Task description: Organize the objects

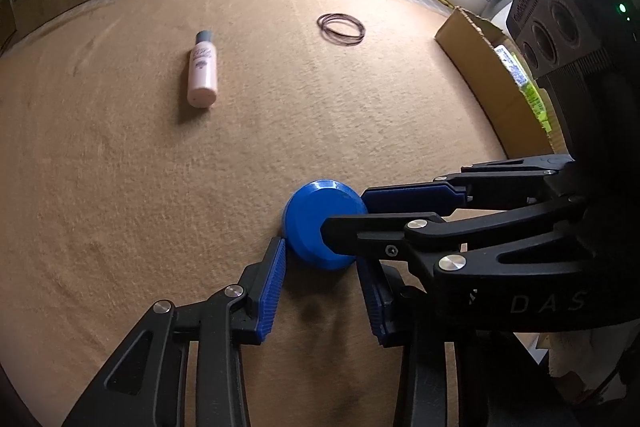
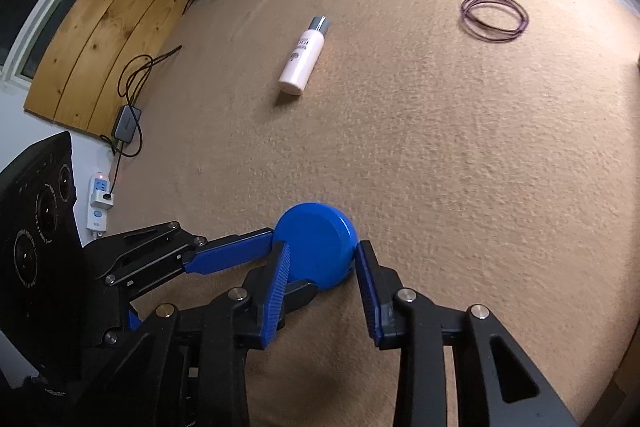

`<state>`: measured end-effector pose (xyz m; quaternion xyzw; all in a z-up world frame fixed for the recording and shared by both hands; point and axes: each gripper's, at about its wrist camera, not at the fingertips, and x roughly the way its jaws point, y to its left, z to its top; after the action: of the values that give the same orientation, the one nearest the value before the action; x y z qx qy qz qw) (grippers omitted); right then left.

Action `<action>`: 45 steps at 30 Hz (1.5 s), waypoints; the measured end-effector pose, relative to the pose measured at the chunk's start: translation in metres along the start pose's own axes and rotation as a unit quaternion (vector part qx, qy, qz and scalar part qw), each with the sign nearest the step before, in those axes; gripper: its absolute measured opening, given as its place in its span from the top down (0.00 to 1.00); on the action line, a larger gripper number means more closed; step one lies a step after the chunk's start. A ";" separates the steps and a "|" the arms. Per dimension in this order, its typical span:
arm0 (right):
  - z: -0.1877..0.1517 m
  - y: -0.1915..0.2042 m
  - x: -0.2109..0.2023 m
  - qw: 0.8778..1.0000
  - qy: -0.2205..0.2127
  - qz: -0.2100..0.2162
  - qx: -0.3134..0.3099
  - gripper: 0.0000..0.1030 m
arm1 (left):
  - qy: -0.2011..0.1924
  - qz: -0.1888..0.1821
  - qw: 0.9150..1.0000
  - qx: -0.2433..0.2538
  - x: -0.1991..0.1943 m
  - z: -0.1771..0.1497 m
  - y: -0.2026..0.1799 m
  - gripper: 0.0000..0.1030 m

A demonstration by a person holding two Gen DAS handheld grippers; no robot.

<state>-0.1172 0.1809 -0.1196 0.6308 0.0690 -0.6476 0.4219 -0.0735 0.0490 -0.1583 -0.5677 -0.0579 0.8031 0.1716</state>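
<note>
1. The blue disc lies low in the frame's centre on the tan carpet.
2. The right gripper jaws clamp its rim; the left gripper jaws pinch it crosswise.
3. It is probably light, rigid, slick plastic; grip the rim edges squarely.

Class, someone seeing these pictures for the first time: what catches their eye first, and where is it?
A blue disc on the tan cloth, near the cameras, with the left gripper and right gripper both closing around it. Farther off lie a pink bottle and thin dark rings.
</note>
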 end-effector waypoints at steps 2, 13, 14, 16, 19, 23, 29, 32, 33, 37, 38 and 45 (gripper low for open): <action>-0.002 -0.003 -0.008 1.000 -0.008 -0.002 0.002 0.70 | -0.003 0.000 1.000 0.008 -0.002 0.002 -0.007 0.62; -0.021 -0.042 -0.083 0.997 -0.074 -0.029 0.024 0.70 | -0.028 -0.018 0.998 0.061 -0.019 0.029 -0.070 0.62; -0.023 -0.046 -0.091 0.996 -0.081 -0.035 0.025 0.70 | -0.030 -0.021 0.997 0.066 -0.019 0.032 -0.078 0.62; -0.026 -0.053 -0.105 0.994 -0.095 -0.047 0.030 0.70 | -0.034 -0.026 0.996 0.078 -0.020 0.039 -0.096 0.62; -0.032 -0.071 -0.127 0.991 -0.113 -0.056 0.044 0.70 | -0.039 -0.037 0.994 0.097 -0.020 0.049 -0.123 0.62; -0.042 -0.093 -0.155 0.986 -0.135 -0.067 0.065 0.70 | -0.045 -0.050 0.990 0.124 -0.018 0.062 -0.163 0.62; -0.061 -0.135 -0.192 0.979 -0.161 -0.084 0.093 0.70 | -0.043 -0.074 0.984 0.154 -0.003 0.082 -0.221 0.62; -0.070 -0.154 -0.203 0.975 -0.170 -0.091 0.110 0.70 | -0.037 -0.084 0.982 0.163 0.008 0.088 -0.243 0.62; -0.072 -0.160 -0.206 0.974 -0.172 -0.094 0.115 0.70 | -0.035 -0.088 0.981 0.167 0.012 0.090 -0.251 0.62; -0.080 -0.181 -0.214 0.971 -0.176 -0.100 0.130 0.70 | -0.026 -0.096 0.979 0.178 0.026 0.095 -0.275 0.62; -0.082 -0.183 -0.216 0.970 -0.177 -0.100 0.132 0.70 | -0.024 -0.097 0.979 0.180 0.028 0.096 -0.278 0.62; -0.092 -0.205 -0.223 0.966 -0.180 -0.105 0.152 0.70 | -0.021 -0.098 0.975 0.197 0.040 0.098 -0.302 0.62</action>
<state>-0.2108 0.4707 -0.0332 0.5495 -0.0412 -0.7941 0.2563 -0.1132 0.3549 -0.0728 -0.4973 0.0429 0.7897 0.3567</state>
